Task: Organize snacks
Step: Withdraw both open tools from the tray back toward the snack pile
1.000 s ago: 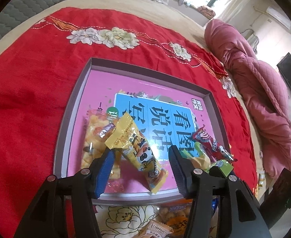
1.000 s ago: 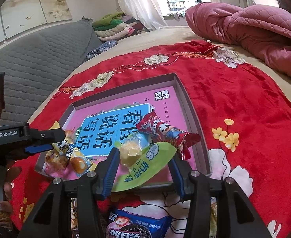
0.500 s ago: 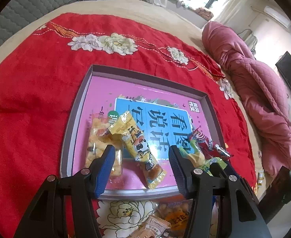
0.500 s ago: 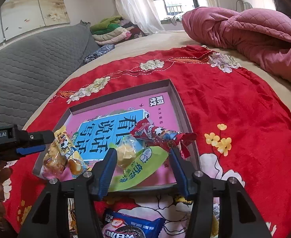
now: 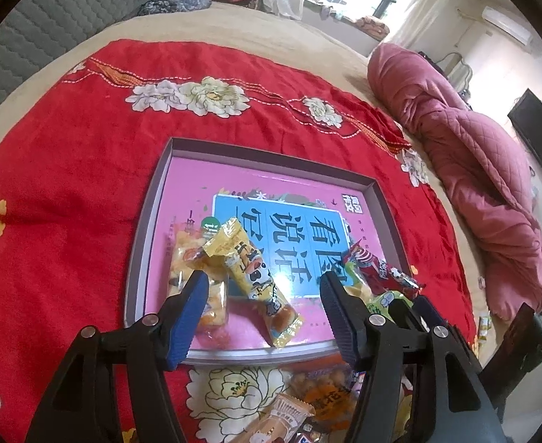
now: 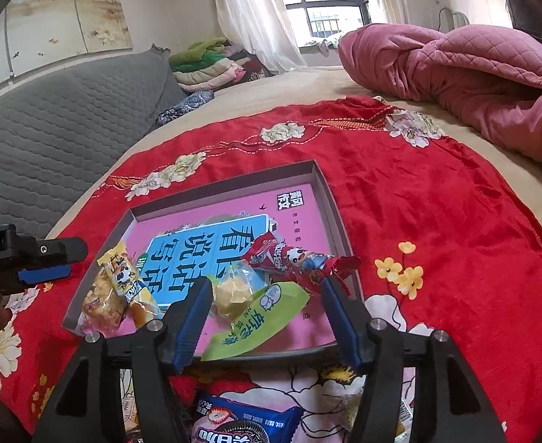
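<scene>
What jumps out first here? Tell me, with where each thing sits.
The pink box lid lies on the red floral cloth, holding snacks along its near edge: a yellow packet and an orange bag on one side, a red wrapper and a green packet on the other. Both grippers, left and right, hang open above them, jaws just widened, gripping nothing. More snacks wait on the cloth, including a blue cookie pack.

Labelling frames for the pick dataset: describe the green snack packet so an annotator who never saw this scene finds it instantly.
Start at the shallow pink-floored tray on the red floral cloth. Go to the tray's near edge, just ahead of the open right gripper. The green snack packet lies flat there, a clear-wrapped yellow cake on its left end. It is the only lime-green wrapper, beside the red wrapper.
</scene>
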`<action>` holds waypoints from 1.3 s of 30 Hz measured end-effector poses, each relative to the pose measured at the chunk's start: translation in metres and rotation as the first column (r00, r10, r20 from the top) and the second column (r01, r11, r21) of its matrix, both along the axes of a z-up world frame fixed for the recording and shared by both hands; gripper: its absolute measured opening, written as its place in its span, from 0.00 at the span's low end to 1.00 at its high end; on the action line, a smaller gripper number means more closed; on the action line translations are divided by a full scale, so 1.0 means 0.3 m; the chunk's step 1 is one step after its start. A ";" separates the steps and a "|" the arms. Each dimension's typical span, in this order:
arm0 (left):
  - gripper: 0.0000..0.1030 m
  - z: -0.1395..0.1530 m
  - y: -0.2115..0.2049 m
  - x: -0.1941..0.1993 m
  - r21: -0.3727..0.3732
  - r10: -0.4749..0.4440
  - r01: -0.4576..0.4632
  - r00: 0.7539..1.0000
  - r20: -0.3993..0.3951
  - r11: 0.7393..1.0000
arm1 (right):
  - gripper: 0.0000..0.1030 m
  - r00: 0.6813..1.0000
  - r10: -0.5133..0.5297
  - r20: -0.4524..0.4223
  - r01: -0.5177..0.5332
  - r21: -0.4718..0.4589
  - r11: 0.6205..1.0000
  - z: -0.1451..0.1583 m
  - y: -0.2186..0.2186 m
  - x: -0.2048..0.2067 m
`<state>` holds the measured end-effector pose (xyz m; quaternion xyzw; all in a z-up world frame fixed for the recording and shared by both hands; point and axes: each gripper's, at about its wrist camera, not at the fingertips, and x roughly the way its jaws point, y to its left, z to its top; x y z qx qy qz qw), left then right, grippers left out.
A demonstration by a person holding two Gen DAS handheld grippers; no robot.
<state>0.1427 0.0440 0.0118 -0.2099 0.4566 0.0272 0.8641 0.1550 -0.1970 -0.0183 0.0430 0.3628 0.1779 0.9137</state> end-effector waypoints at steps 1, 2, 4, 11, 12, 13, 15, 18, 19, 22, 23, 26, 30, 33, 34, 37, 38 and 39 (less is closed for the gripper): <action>0.63 0.003 -0.003 -0.003 0.004 -0.002 0.002 1.000 0.001 1.000 | 0.61 1.000 0.000 0.001 0.000 0.003 1.000 0.003 -0.002 -0.002; 0.63 0.005 -0.005 -0.005 0.009 -0.006 0.006 1.000 0.001 1.000 | 0.63 1.000 -0.002 0.003 0.002 0.005 1.000 0.005 -0.004 -0.003; 0.63 0.011 -0.012 -0.009 0.018 -0.015 0.015 1.000 0.003 1.000 | 0.66 1.000 -0.007 0.007 0.007 0.007 1.000 0.013 -0.010 -0.006; 0.63 0.032 -0.036 -0.032 0.039 -0.039 0.039 0.999 0.004 0.998 | 0.72 0.999 -0.032 0.018 0.031 0.041 0.999 0.042 -0.049 -0.019; 0.63 0.036 -0.037 -0.035 0.041 -0.040 0.040 0.999 0.006 0.998 | 0.72 0.999 -0.036 0.018 0.036 0.043 0.998 0.045 -0.054 -0.021; 0.63 0.039 -0.038 -0.040 0.042 -0.042 0.042 0.999 0.009 0.998 | 0.72 0.999 -0.043 0.019 0.042 0.043 0.998 0.048 -0.060 -0.023; 0.63 0.046 -0.038 -0.048 0.045 -0.042 0.041 0.999 0.010 0.998 | 0.72 0.999 -0.051 0.018 0.051 0.045 0.998 0.050 -0.069 -0.027; 0.63 0.058 -0.038 -0.062 0.047 -0.042 0.041 0.999 0.017 0.998 | 0.72 0.998 -0.064 0.020 0.063 0.045 0.997 0.056 -0.081 -0.033; 0.63 0.061 -0.038 -0.066 0.047 -0.042 0.042 0.999 0.018 0.998 | 0.72 0.998 -0.067 0.021 0.066 0.043 0.997 0.057 -0.084 -0.036; 0.63 0.067 -0.042 -0.076 0.047 -0.047 0.046 0.999 0.023 0.998 | 0.72 0.997 -0.073 0.027 0.071 0.040 0.997 0.067 -0.089 -0.050; 0.63 0.068 -0.044 -0.080 0.049 -0.048 0.047 0.999 0.022 0.998 | 0.73 0.997 -0.074 0.030 0.073 0.037 0.997 0.071 -0.090 -0.057; 0.63 0.073 -0.053 -0.095 0.049 -0.058 0.057 0.998 0.021 0.997 | 0.73 0.997 -0.076 0.028 0.075 0.038 0.996 0.079 -0.093 -0.073; 0.63 0.078 -0.067 -0.115 0.053 -0.077 0.076 0.997 0.022 0.996 | 0.78 0.996 -0.084 0.028 0.083 0.041 0.996 0.095 -0.104 -0.098; 0.63 0.081 -0.075 -0.129 0.054 -0.084 0.083 0.996 0.021 0.995 | 0.78 0.995 -0.098 0.030 0.097 0.043 0.994 0.107 -0.115 -0.113; 0.63 0.081 -0.077 -0.134 0.056 -0.082 0.081 0.996 0.020 0.995 | 0.79 0.994 -0.104 0.031 0.102 0.045 0.994 0.110 -0.119 -0.118; 0.63 0.079 -0.084 -0.149 0.057 -0.085 0.084 0.996 0.016 0.995 | 0.81 0.993 -0.115 0.036 0.113 0.053 0.992 0.121 -0.130 -0.134; 0.63 0.078 -0.087 -0.154 0.058 -0.087 0.086 0.996 0.014 0.995 | 0.81 0.992 -0.121 0.040 0.119 0.056 0.991 0.125 -0.135 -0.139; 0.63 0.076 -0.089 -0.157 0.058 -0.090 0.089 0.996 0.010 0.994 | 0.82 0.991 -0.130 0.044 0.127 0.062 0.990 0.131 -0.141 -0.144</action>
